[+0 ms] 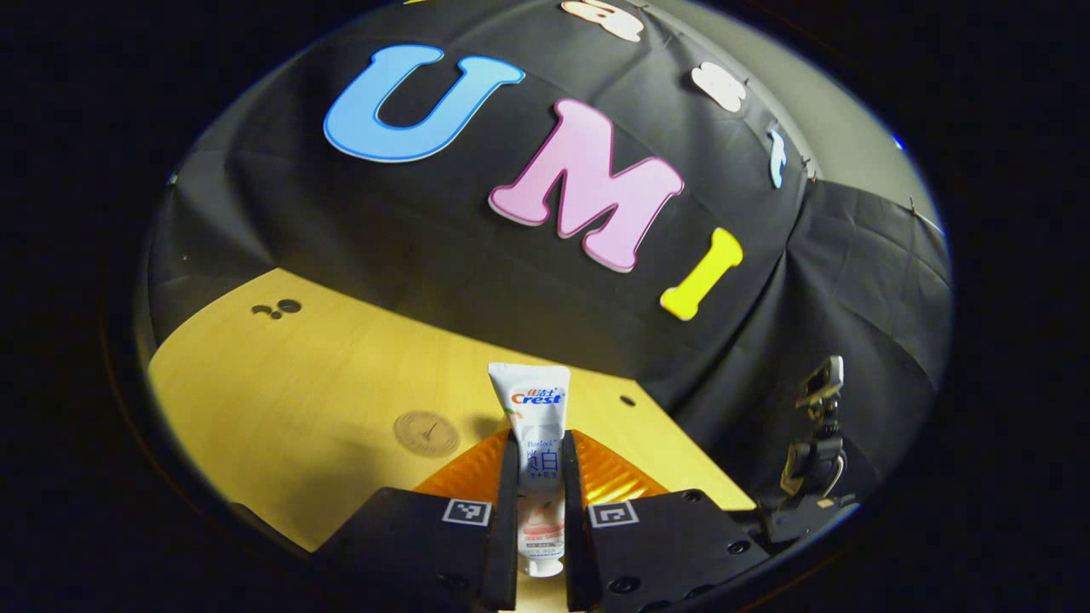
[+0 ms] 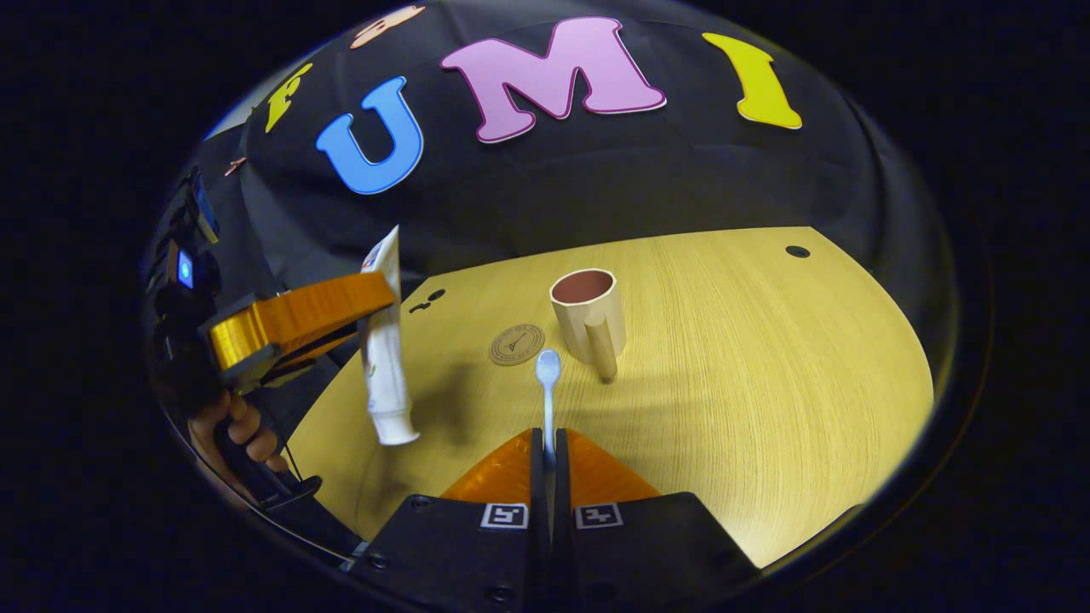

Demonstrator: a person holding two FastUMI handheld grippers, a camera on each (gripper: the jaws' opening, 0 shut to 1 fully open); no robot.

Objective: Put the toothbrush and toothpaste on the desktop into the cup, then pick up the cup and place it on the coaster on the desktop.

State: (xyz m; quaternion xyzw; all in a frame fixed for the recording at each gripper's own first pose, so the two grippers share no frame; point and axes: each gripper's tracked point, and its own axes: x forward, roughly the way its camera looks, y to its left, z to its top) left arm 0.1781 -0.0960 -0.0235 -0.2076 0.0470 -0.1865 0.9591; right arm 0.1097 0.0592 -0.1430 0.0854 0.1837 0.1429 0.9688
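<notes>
We see a pale wooden surface [image 2: 766, 383] with fine grain running across it, backed by the black cloth wall. On it stands a beige cup [image 2: 586, 319], upright, its inside reddish-brown and its handle turned toward the near edge. Just beside the cup, on its left in the right gripper view, a round brown coaster [image 2: 516, 345] lies flat, apart from the cup. Well behind the cup to the right we see a small dark hole [image 2: 797, 251] in the wood, and behind the coaster a few more holes [image 2: 424, 301].
</notes>
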